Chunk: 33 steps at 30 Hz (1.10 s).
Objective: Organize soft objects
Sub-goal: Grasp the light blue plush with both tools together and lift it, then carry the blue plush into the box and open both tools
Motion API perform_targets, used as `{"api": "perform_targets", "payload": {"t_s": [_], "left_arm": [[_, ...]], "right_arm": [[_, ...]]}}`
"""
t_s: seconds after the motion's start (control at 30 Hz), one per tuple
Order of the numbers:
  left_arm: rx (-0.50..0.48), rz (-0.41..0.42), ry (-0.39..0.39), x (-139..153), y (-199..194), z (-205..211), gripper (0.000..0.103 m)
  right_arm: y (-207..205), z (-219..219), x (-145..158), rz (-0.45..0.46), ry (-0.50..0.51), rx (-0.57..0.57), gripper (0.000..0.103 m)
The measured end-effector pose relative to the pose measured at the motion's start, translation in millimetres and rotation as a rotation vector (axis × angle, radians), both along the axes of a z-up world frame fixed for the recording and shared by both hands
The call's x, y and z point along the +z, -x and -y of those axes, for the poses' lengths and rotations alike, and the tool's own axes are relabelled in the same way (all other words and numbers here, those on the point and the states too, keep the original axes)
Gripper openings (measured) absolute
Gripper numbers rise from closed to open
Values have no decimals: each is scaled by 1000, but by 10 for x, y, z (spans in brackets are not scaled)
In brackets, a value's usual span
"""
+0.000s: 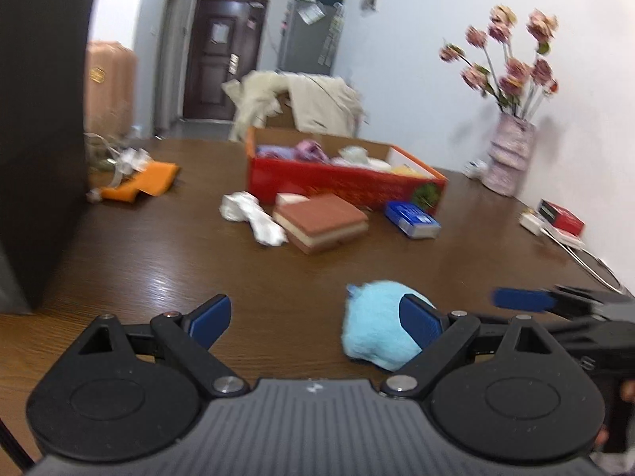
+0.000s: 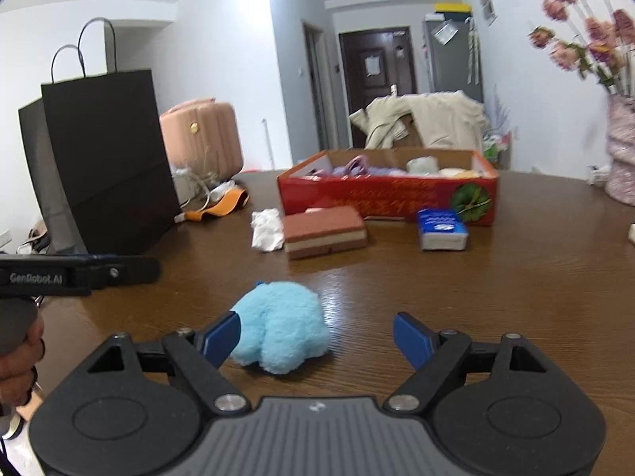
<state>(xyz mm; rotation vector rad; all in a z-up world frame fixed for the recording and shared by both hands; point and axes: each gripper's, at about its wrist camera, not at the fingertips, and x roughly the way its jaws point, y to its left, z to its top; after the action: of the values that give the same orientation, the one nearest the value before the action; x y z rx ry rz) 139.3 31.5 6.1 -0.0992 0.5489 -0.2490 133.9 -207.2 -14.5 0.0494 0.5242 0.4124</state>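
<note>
A fluffy light-blue plush lies on the brown wooden table, close in front of both grippers. My left gripper is open, its right fingertip just in front of the plush. My right gripper is open, its left fingertip beside the plush. A red cardboard box farther back holds several soft items. In front of it lie a brown and cream sponge block, a crumpled white cloth and a blue tissue pack.
A tall black paper bag stands at the left. An orange item lies beside it with clutter. A vase of pink flowers stands at the right by a red and white box and cable. The right gripper's finger shows at the left view's right edge.
</note>
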Motion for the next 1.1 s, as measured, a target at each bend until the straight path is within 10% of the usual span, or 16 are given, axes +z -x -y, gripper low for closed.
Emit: {"api": "perform_targets", "payload": {"t_s": [0.13,0.27,0.4,0.77,1.1], "left_arm": [[-75,-76,23,-159,-172,119,84],[-128,-156,50,-317,-333,190,40],[-103,-171,95,-368,-472,116,25],[-109,-255,277,-424,-725,0,42],[-109,-202,288,-250,-857,65,35]], "right_arm": [[-265,-64,-101,-49,-17,-14,70],[-502,-88,-179,-93,-57,2,61],[-626,-160,-253,-134,-77,51,40],[-751,-77,-328,-212,-208,37,38],[-836,9,-317,-248,-306,43,34]]}}
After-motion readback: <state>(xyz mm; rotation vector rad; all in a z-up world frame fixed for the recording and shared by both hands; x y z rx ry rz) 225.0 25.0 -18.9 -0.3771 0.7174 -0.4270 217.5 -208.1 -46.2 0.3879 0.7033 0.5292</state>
